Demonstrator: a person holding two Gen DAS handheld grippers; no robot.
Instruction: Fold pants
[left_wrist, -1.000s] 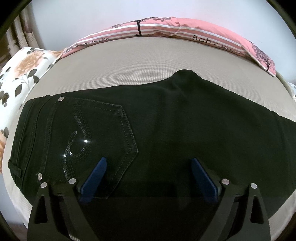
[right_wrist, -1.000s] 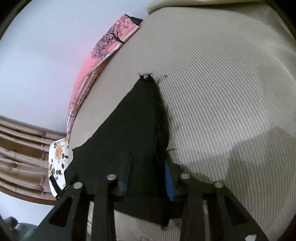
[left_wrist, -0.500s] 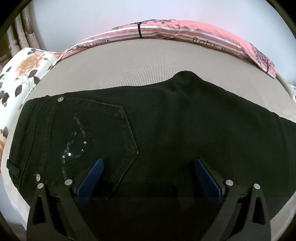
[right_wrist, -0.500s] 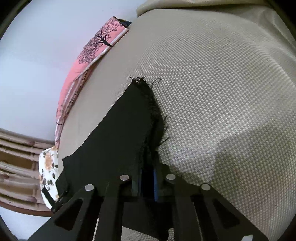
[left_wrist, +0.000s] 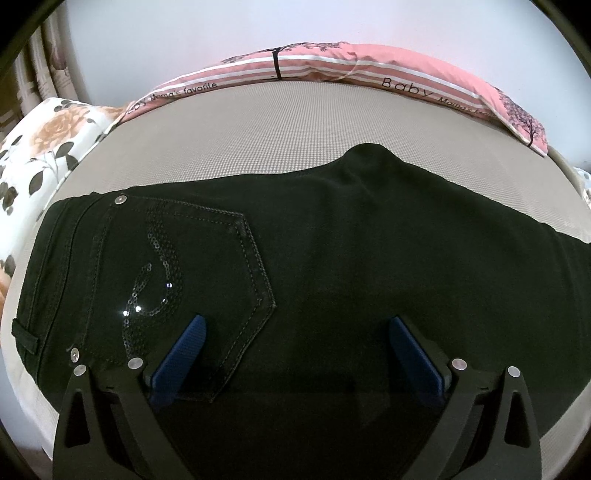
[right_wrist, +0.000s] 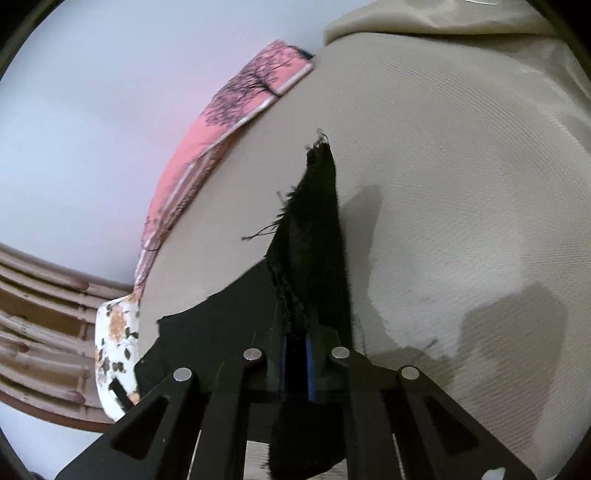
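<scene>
The pants' frayed hem has lifted, clamped in the right hand-held gripper; the left hand-held gripper gapes wide.

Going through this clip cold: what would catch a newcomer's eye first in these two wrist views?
The black pants spread across the beige bed dominate the left wrist view, their sequinned back pocket glinting above the wide-open left gripper. In the right wrist view, the right gripper is shut on the frayed leg hem, raised off the bed. A pink striped pillow lines the far edge.
</scene>
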